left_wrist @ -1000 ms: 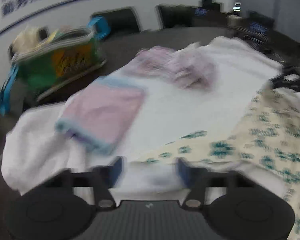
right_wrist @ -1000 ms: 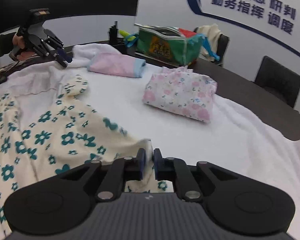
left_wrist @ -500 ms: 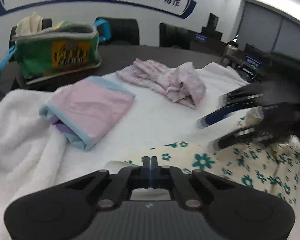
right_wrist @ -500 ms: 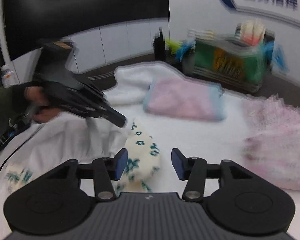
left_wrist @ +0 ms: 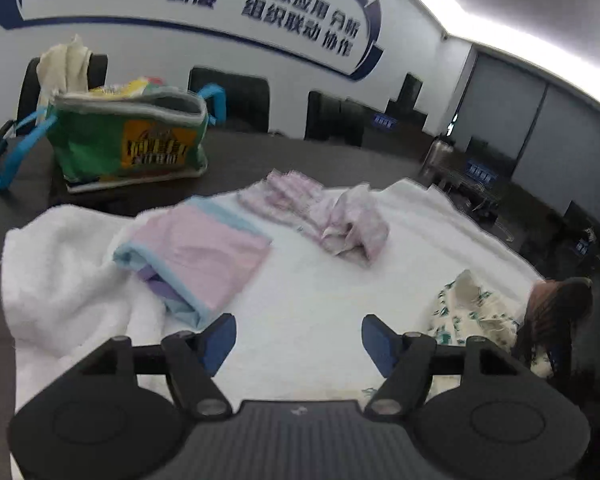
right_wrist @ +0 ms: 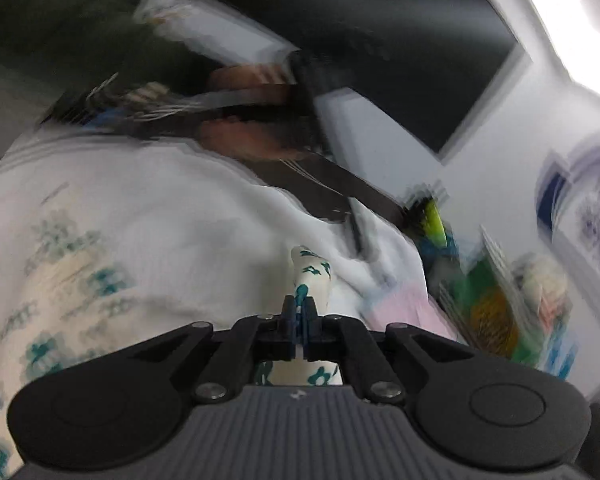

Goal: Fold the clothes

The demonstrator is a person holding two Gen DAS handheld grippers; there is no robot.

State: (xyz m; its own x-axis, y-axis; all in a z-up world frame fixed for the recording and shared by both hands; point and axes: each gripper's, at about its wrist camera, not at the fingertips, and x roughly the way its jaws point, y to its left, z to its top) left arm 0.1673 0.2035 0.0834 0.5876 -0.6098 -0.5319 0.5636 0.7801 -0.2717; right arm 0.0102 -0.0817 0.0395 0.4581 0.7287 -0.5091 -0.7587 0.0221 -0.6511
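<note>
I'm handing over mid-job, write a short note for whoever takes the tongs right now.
Left tongs: open, just opened, nothing between them, over the white towel.
Right tongs: just closed, shut on a fold of the cream garment with teal flowers; that view is blurred.
Done: folded pink garment with light blue trim lies on the towel left of centre. The pink floral garment behind it looks loosely bundled.
Left: finish folding the cream garment, probably tidy the floral one.
Green bag stands on the dark table beyond.
</note>
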